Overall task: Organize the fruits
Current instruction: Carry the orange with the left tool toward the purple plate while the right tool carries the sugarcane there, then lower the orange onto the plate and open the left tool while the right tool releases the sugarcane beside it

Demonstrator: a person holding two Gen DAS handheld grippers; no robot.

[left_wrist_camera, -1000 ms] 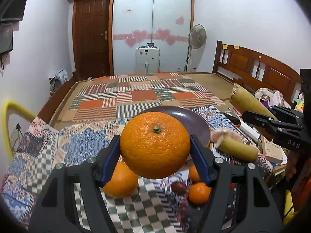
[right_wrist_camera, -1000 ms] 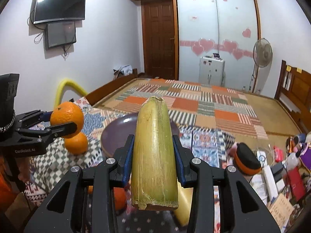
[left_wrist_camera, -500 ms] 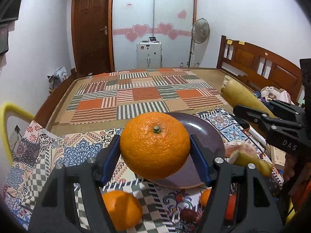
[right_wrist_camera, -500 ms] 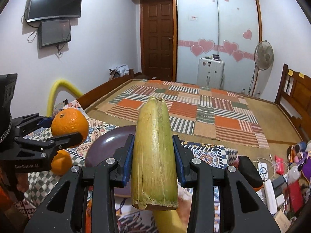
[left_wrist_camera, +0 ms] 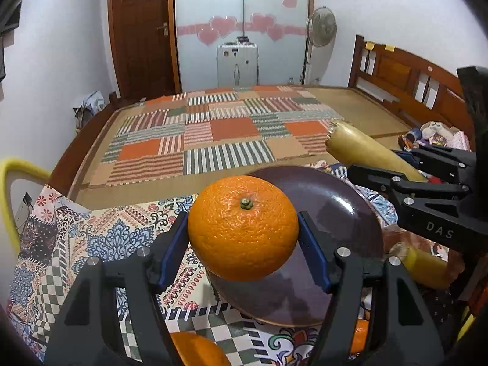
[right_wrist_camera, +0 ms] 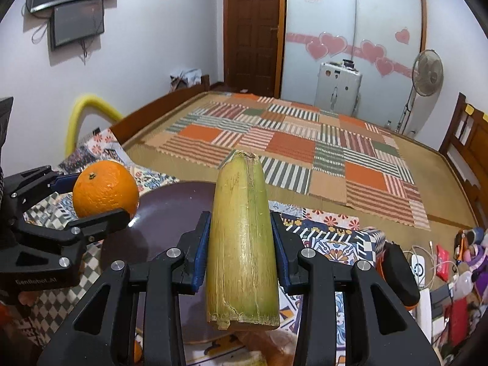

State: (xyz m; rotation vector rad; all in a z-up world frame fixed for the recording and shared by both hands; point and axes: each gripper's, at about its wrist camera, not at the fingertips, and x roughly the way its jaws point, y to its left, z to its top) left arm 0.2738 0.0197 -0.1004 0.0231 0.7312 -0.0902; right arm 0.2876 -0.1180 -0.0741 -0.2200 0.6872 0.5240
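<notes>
With our left gripper [left_wrist_camera: 243, 233] clenched on the orange [left_wrist_camera: 243, 228] and our right gripper [right_wrist_camera: 241, 248] on the sugarcane piece [right_wrist_camera: 242, 244], both above the purple plate [left_wrist_camera: 329, 204], we should lower gently before letting go.

Both my wrist cameras look forward and downward along their tongs, close over the purple plate [left_wrist_camera: 335, 195], which both share, each glimpsing the other.

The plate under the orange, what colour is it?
The plate is dark purple-brown, plain and glossy; the left wrist view shows it best.
</notes>
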